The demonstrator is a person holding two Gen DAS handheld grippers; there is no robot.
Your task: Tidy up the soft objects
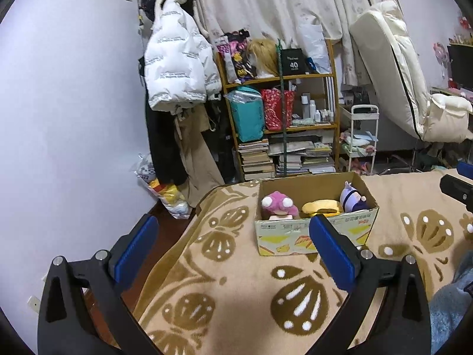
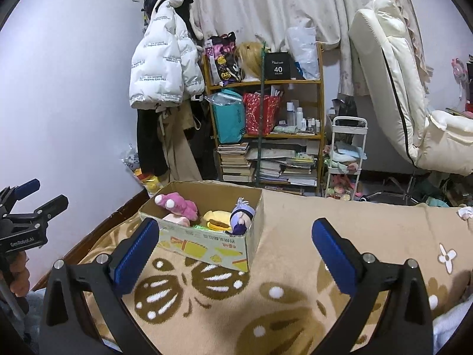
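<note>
A cardboard box (image 1: pixel 316 230) sits on the bed's tan butterfly-patterned blanket (image 1: pixel 236 290), and everything here reads best against it. Inside the box lie three soft toys: a pink plush (image 1: pixel 279 204) at the end nearest the wall, a yellow burger-like plush (image 1: pixel 322 206) in the middle, and a purple-and-white doll (image 1: pixel 351 199) at the other end. They lie loose below the rim, so the box seems to serve as the collecting bin for the soft things.

The left hand-held gripper (image 1: pixel 233 247) hangs on the near side of the box with its blue pads spread wide and nothing between them. The right hand-held gripper (image 2: pixel 236 254) is also on the near side, toward the doll's end, its pads likewise wide apart and empty. Both are clear of the cardboard, probably because the toys are already dropped in.

Past the doll's end of the box, at the blanket's far edge, a small pale object (image 2: pixel 464 213) may be another soft item, though it is too small to tell.

Behind the box stands a wooden shelf (image 1: pixel 280 78) of books and bags.
</note>
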